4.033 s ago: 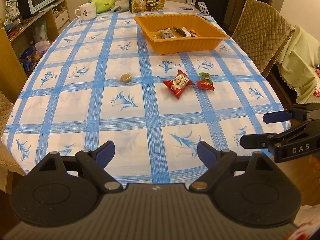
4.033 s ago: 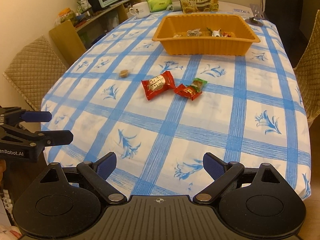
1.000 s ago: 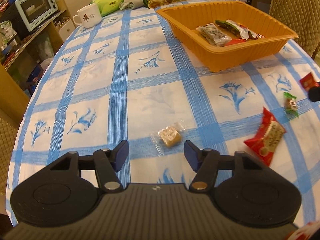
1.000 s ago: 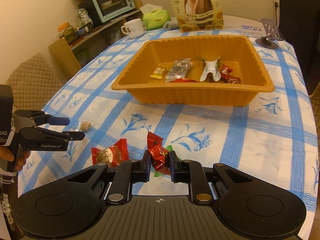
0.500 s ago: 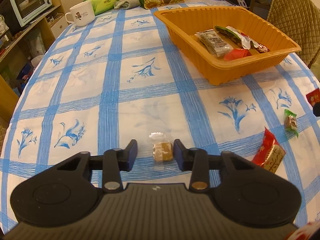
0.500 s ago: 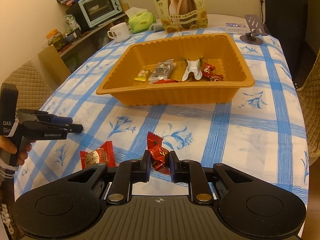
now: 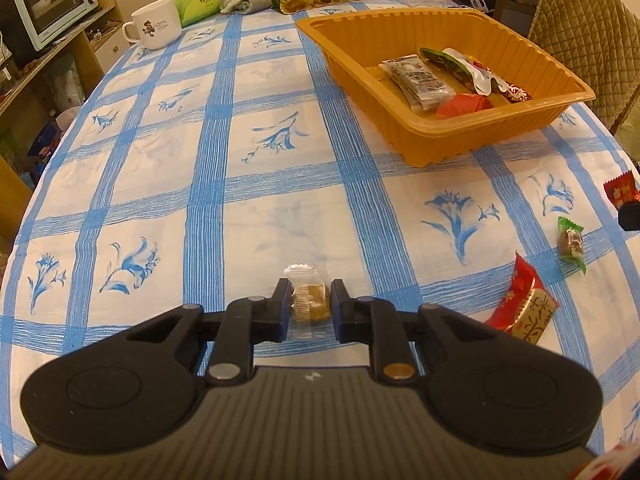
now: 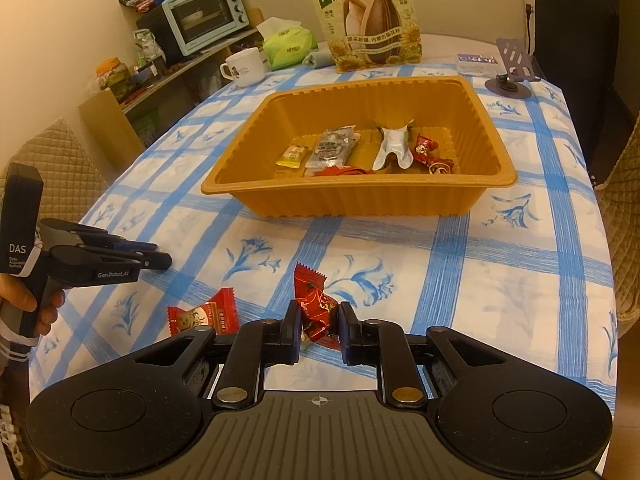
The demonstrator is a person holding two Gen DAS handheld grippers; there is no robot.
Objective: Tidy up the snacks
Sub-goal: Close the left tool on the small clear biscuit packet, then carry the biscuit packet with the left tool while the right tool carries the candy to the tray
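Note:
My left gripper [image 7: 310, 304] is shut on a brown candy in clear wrap [image 7: 311, 300], low over the tablecloth. My right gripper [image 8: 319, 320] is shut on a red-wrapped candy [image 8: 316, 306] and holds it above the table, short of the orange tray [image 8: 352, 196]. The tray [image 7: 404, 116] holds several wrapped snacks. A red packet [image 7: 528, 308] and a green-ended candy [image 7: 571, 242] lie on the cloth to the right in the left wrist view. The red packet [image 8: 204, 316] also shows in the right wrist view, where my left gripper [image 8: 156, 258] sits at the left.
A sunflower seed bag [image 8: 368, 20], a white mug [image 8: 242, 66], a green tissue pack [image 8: 288, 46] and a phone stand [image 8: 512, 72] stand at the far end of the table. A shelf with a toaster oven [image 8: 204, 16] is at the left. Quilted chairs [image 7: 588, 32] flank the table.
My left gripper has closed on the brown candy. My right gripper has lifted the red candy and moved it closer to the tray.

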